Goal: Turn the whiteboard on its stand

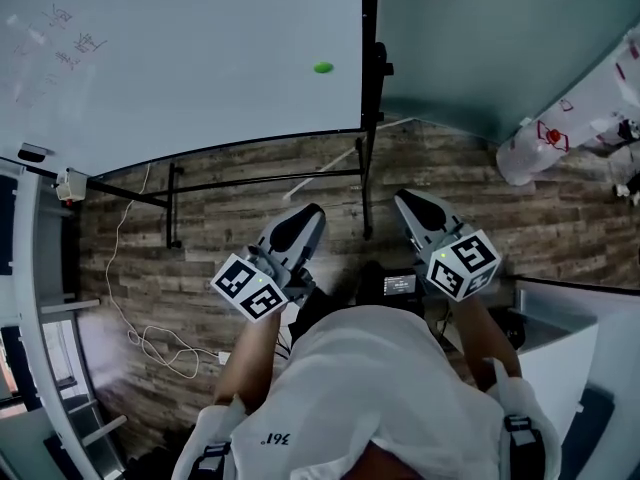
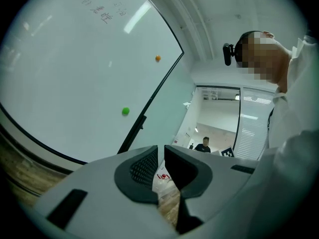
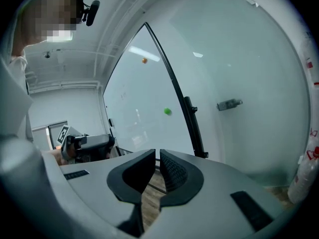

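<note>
The whiteboard (image 1: 180, 58) fills the upper left of the head view, with faint writing and a green magnet (image 1: 322, 67) on it. Its black stand (image 1: 368, 138) rises along the board's right edge, and a crossbar and foot (image 1: 175, 208) rest on the wood floor. My left gripper (image 1: 308, 214) and right gripper (image 1: 403, 200) hover side by side in front of the stand, apart from the board. Both are shut with nothing between the jaws. The left gripper view shows the whiteboard (image 2: 75, 73) with green (image 2: 125, 111) and orange (image 2: 157, 58) magnets. The whiteboard (image 3: 139, 103) shows edge-on in the right gripper view.
A frosted glass wall (image 1: 480, 38) stands right of the board, with a white printed bag (image 1: 545, 138) at its foot. A white cable (image 1: 150, 338) lies looped on the floor at left. A white cabinet (image 1: 580, 338) is close on my right. A person (image 2: 203, 144) sits far off.
</note>
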A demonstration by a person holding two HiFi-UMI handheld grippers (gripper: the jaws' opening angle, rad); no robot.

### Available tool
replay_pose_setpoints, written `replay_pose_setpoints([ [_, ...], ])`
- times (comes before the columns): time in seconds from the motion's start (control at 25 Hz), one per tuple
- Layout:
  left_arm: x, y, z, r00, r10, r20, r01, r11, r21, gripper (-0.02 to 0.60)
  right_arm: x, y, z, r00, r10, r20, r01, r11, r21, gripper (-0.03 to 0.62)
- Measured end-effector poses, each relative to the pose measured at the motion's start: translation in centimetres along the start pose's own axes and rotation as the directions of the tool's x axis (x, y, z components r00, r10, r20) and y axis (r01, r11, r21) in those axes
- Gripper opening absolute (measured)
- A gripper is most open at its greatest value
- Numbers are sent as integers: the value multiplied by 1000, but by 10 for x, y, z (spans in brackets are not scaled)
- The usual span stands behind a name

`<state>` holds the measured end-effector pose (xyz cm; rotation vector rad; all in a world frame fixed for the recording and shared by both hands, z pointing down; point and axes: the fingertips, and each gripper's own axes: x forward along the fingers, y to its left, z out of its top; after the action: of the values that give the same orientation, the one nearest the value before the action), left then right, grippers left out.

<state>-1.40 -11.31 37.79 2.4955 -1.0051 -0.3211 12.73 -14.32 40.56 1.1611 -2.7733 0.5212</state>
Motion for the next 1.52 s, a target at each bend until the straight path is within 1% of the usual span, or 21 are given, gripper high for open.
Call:
replay_pose_setpoints([
  [0.16, 5, 12, 5, 1000, 11, -5, -11, 1000, 7, 42, 11, -6, 3, 1000, -4, -3, 4, 1000, -7, 29],
  [0.52, 12, 44, 30, 999, -28, -44, 30, 998, 46, 60, 41, -15, 17, 996, -84, 18, 85, 996, -23, 36],
  [0.76, 22, 69, 40, 997, -40, -66, 44, 997, 65, 61, 60, -29, 22, 992, -127, 14, 127, 991, -49, 85],
  [0.96, 36, 84, 44, 995, -55, -85, 63, 993, 98, 61, 71, -48, 27, 988, -157, 1, 157, 984, -86, 106],
  [1.08, 45, 93, 47, 995, -44, -94, 55, 992, 116, 62, 79, -61, 32, 985, -173, -7, 172, 979, -109, 115],
  [1.32, 67, 108, 47, 992, -44, -116, 63, 984, 169, 78, 97, -88, 40, 982, -185, -21, 181, 974, -134, 133],
  [1.52, 83, 124, 47, 992, -12, -125, 36, 981, 193, 94, 118, -103, 43, 985, -170, -42, 162, 976, -148, 157],
])
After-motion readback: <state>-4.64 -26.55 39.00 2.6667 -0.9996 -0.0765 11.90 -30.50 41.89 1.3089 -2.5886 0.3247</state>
